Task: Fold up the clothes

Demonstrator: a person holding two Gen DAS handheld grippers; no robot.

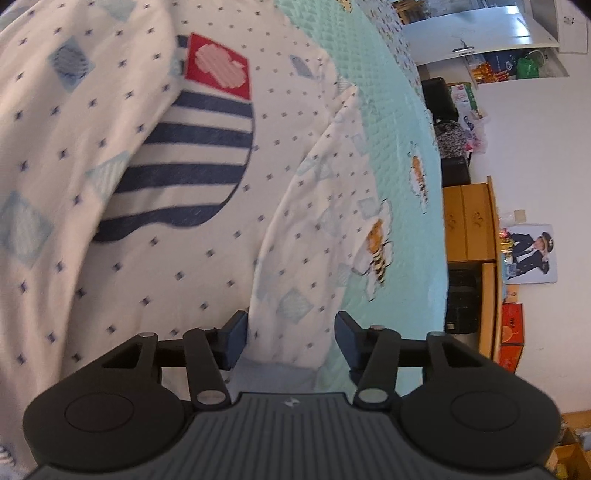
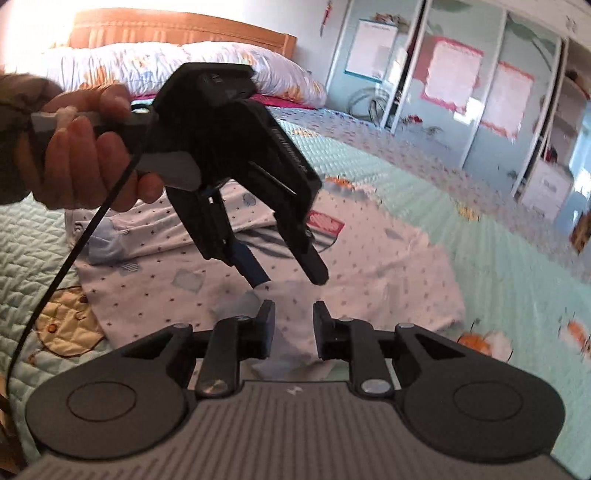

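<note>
Item: white cotton child's garment [image 1: 207,236] with small navy star dots, pale blue diamond patches, a navy-and-white striped oval appliqué [image 1: 192,162] and a red square patch [image 1: 218,66] above it. It lies spread on a mint-green quilted bedspread [image 1: 402,110] printed with orange bees. One sleeve [image 1: 317,229] runs along the garment's right side toward the near edge, its pale blue ribbed cuff [image 1: 273,376] nearest the camera.

Left gripper [image 1: 290,338]: black plastic linkage, blue-faced pads, jaws parted about halfway. The sleeve end lies between them; the left pad stands against the cloth edge, the right pad clear of it. No pinch is visible.

Right gripper [image 2: 290,325]: same build, jaws narrowly apart, white cloth beneath the gap; nothing visibly clamped.

In the right wrist view the left gripper [image 2: 291,277] crosses the middle of the picture, held by a hand [image 2: 88,155] at the left, a black cable [image 2: 62,266] trailing down from it. It hides part of the garment [image 2: 369,273] behind it, including most of the striped appliqué.

Surroundings: bedspread, diamond-stitched, soft. White ruffled pillow [image 2: 177,62] and orange wooden headboard [image 2: 177,29] at the far end. Mirrored wardrobe doors [image 2: 461,92] far right. In the left wrist view, a light wooden cabinet [image 1: 469,221] and a wall picture [image 1: 532,254] stand beyond the bed's right edge.
</note>
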